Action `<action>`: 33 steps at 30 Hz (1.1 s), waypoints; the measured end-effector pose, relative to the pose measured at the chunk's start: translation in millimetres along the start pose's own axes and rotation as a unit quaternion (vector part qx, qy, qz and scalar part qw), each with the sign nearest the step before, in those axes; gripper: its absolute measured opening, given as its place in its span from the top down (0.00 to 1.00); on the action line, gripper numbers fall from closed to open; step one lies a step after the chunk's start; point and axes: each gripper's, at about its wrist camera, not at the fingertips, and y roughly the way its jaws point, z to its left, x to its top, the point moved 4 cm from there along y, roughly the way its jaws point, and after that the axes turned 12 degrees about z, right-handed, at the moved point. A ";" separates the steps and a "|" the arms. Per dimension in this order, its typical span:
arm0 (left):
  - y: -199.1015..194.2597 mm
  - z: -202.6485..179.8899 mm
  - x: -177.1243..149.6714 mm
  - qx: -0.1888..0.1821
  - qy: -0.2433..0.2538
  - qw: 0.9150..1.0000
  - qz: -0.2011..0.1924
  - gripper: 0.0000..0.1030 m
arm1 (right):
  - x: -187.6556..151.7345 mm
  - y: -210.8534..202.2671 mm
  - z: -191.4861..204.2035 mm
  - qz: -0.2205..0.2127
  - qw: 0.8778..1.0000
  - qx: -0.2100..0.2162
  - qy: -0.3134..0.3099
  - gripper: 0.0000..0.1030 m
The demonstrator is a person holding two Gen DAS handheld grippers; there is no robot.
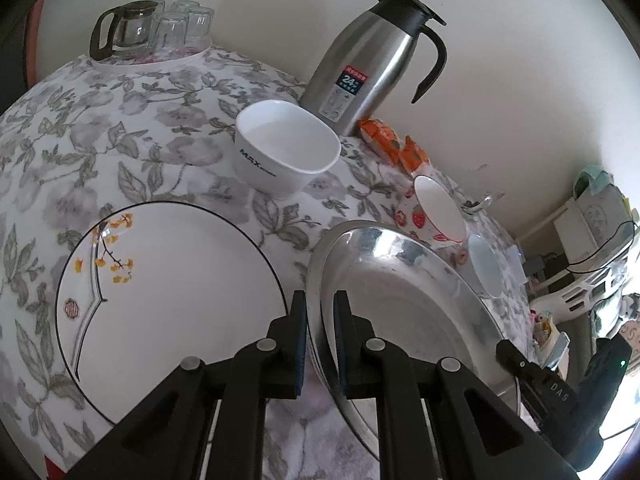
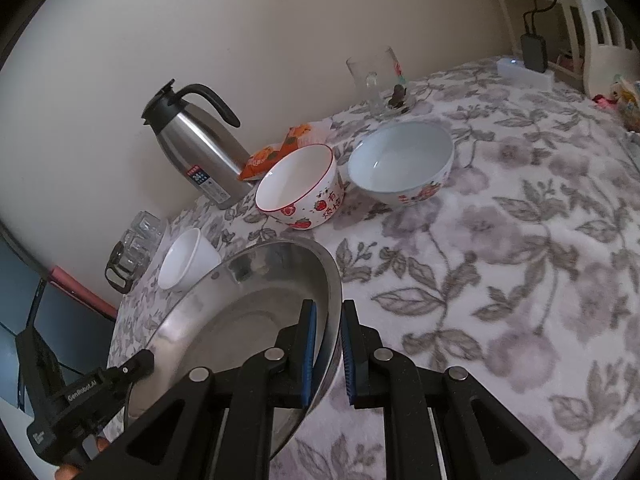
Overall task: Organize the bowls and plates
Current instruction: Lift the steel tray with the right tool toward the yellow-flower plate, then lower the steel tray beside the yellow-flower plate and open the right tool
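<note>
On the floral tablecloth [image 2: 500, 248], the steel basin [image 1: 400, 280] has its rim between both pairs of jaws: left gripper [image 1: 320, 320] and right gripper [image 2: 328, 332] each clamp opposite edges beside the white plate [image 1: 172, 292].

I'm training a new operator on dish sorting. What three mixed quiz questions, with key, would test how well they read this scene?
1. True or false: both claws, left claw and right claw, straddle the rim of the steel basin.
2. Which dish lies left of the basin? A) flowered plate B) strawberry bowl C) pale blue bowl
3. Fill in: the steel jug stands against the ____.

Key: 1 true; 2 A; 3 wall
</note>
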 end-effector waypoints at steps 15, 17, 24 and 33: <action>26.3 2.8 13.6 0.032 0.011 0.999 0.003 0.89 | 16.8 23.4 -0.4 0.000 1.000 0.005 0.000 0.87; 30.2 5.3 12.7 0.030 0.008 0.999 0.012 0.89 | 15.0 25.7 -1.5 0.004 1.000 0.001 -0.002 0.87; 36.2 11.8 9.0 0.024 -0.008 0.999 0.033 0.89 | 6.8 36.5 -6.2 0.025 0.999 -0.018 -0.009 0.87; 38.7 13.2 6.7 0.029 -0.007 0.999 0.038 0.89 | 3.3 41.3 -10.7 0.035 0.999 -0.018 -0.008 0.87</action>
